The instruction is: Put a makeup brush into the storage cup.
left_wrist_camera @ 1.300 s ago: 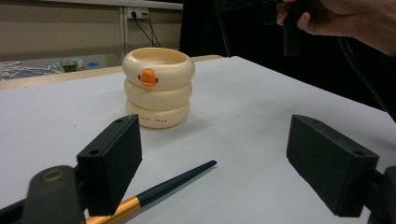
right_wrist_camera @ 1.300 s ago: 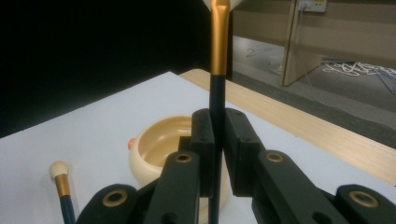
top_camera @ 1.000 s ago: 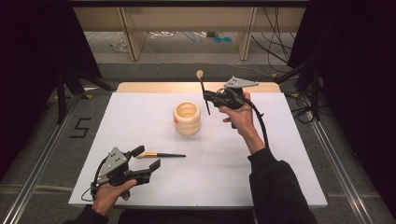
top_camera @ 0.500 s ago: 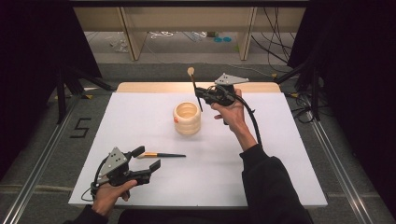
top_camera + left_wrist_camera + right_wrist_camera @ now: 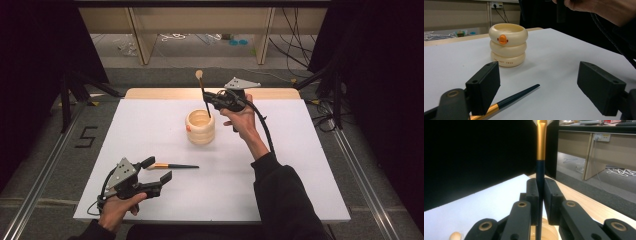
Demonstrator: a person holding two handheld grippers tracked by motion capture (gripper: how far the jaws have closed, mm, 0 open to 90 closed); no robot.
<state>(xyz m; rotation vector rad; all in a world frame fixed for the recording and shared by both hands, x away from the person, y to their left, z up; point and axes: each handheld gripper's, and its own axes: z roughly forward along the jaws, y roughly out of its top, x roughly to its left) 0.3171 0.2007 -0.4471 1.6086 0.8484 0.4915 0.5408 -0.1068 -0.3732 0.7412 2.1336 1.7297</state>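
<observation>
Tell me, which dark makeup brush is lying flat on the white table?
The dark gold-banded brush by the open left gripper. The other brush stands upright, clamped in the right gripper above the cream duck-ring cup.

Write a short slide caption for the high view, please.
Right gripper holds a brush upright over the cream duck-faced holder.

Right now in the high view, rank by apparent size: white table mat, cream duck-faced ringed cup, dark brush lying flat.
1. White table mat
2. Cream duck-faced ringed cup
3. Dark brush lying flat with gold ferrule: about as long as the cup is wide, but far thinner.
</observation>
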